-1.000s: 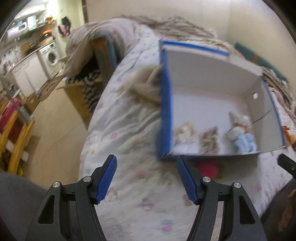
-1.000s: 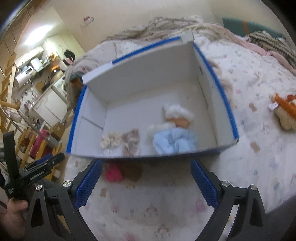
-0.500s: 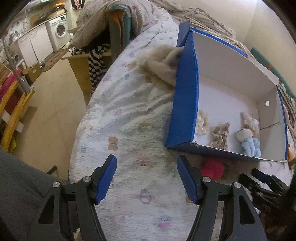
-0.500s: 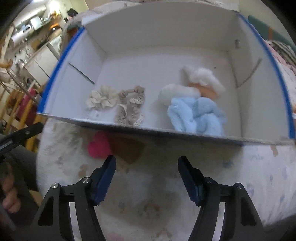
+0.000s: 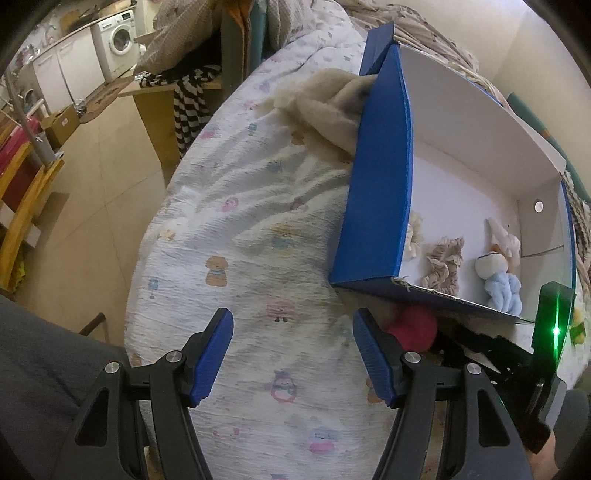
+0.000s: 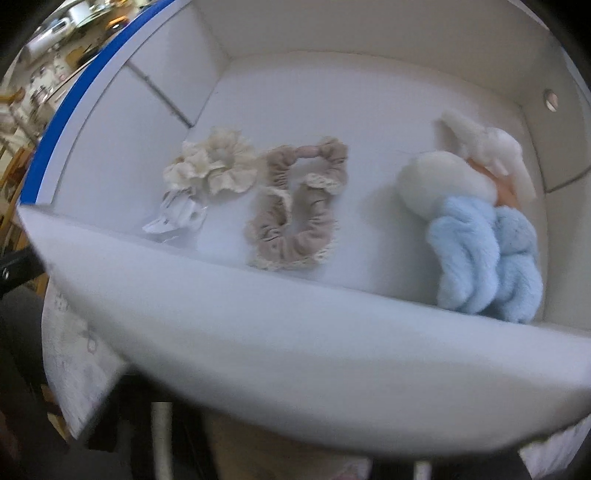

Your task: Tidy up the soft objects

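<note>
A blue-and-white cardboard box [image 5: 380, 192] lies on the bed; its near wall [image 6: 295, 332] fills the lower right wrist view. Inside lie a cream scrunchie [image 6: 214, 166], a beige scrunchie [image 6: 295, 210], a light blue fluffy scrunchie [image 6: 484, 262] and a white-and-orange plush piece [image 6: 480, 155]. A pink-red soft object [image 5: 413, 328] lies on the bed at the box's front edge. My left gripper [image 5: 291, 354] is open and empty above the bedsheet. My right gripper's body [image 5: 517, 354] reaches low at the pink object; its fingers are hidden behind the box wall.
A beige plush cloth [image 5: 325, 107] lies against the box's left side. The bed's left edge [image 5: 147, 236] drops to the floor. A wooden stand with striped fabric [image 5: 188, 107] stands beside the bed. A washing machine [image 5: 118, 33] is far back.
The right gripper has dropped and moved forward close against the box's near wall, so its fingers are out of sight. The left gripper has shifted slightly; it stays open.
</note>
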Available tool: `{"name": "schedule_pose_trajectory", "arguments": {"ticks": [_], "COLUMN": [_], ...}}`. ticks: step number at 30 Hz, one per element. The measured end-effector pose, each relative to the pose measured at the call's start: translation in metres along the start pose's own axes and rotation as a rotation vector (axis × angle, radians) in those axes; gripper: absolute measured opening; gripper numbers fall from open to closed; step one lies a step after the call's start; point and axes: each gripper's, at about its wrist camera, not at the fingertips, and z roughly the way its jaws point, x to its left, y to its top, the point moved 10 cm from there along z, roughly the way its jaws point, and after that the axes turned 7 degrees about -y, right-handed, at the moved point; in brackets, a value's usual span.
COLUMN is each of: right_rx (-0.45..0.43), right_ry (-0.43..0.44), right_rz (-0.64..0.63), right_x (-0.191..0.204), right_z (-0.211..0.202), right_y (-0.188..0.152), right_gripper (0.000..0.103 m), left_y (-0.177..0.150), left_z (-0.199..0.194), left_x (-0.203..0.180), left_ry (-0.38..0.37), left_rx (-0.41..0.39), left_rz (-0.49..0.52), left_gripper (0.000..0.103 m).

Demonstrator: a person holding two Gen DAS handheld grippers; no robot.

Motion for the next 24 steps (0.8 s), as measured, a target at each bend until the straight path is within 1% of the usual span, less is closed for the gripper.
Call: {"name": "schedule_pose_trajectory", "arguments": {"ticks": [3,6,12,16,20,24], "right_rx": [-0.01,-0.014,-0.038,-0.066,-0.109,-0.114], "right_ry": [0.029,0.055,0.095,0.123,0.123,0.107], "right_rz": [-0.02,-0.036,-0.036,0.011,0.093,0.185], "right_x": [0.006,0.01,0.005,-0.008,-0.03,-0.059], "right_z": [-0.005,-0.014,-0.05,-0.081,-0.104,-0.101], "right_y": [-0.002,-0.004,-0.015,-0.025,-0.033,-0.032], "right_gripper": [0.014,0.01,0.009,0.009,0.009,0.009], "left_y": [-0.002,-0.005,-0.012,-0.017,-0.022,-0.025], "left_z": [0.002,0.005,0.01,0.014,0.023,0.036], "left_x": [-0.003,-0.005,-0.007,-0.016,-0.043,-0.076], "left_ry": [-0.001,0.001,-0.003,-0.011,-0.027,-0.075], "left_rx": [0.009,0.021,0.043,0.054,0.063,0.08], "left_rz": [0.013,0.025,0.033,0.068,0.163,0.233], "left_gripper": [0.064,0.064,0.064,0.064,0.064,0.064]}}
